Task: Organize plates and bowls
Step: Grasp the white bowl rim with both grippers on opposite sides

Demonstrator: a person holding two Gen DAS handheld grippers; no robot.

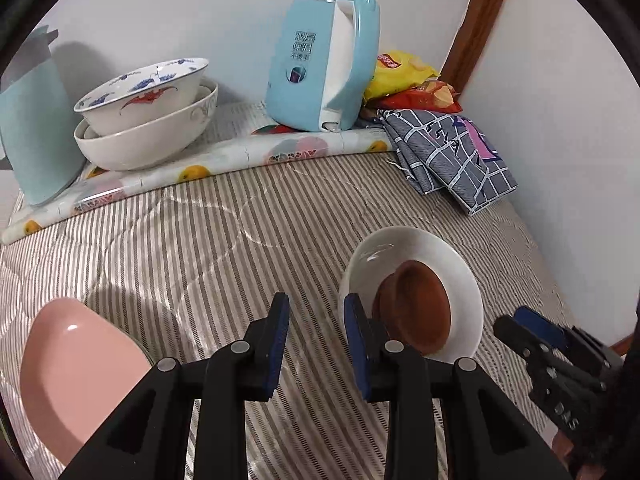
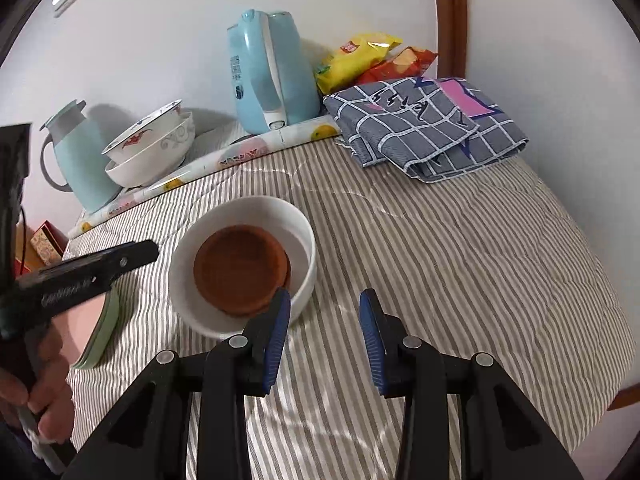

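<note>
Both jaws are standing released, gripping nothing; left gripper [image 1: 316, 312] and right gripper [image 2: 324, 308] are flanking the white bowl [image 2: 208, 316] at frame centre, brown dish [image 2: 240, 270] nesting inside, likely for stacking.

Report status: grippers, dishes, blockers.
Left gripper open, empty. Right gripper open, empty. Brown dish nested in white bowl; pink plate apart. No blockers.

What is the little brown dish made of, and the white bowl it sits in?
The brown dish looks like unglazed clay or maybe wood: it is dull and matte, with no shine. The white bowl looks like glazed ceramic, smooth and glossy, with bright reflections inside; hard plastic cannot be ruled out.
</note>
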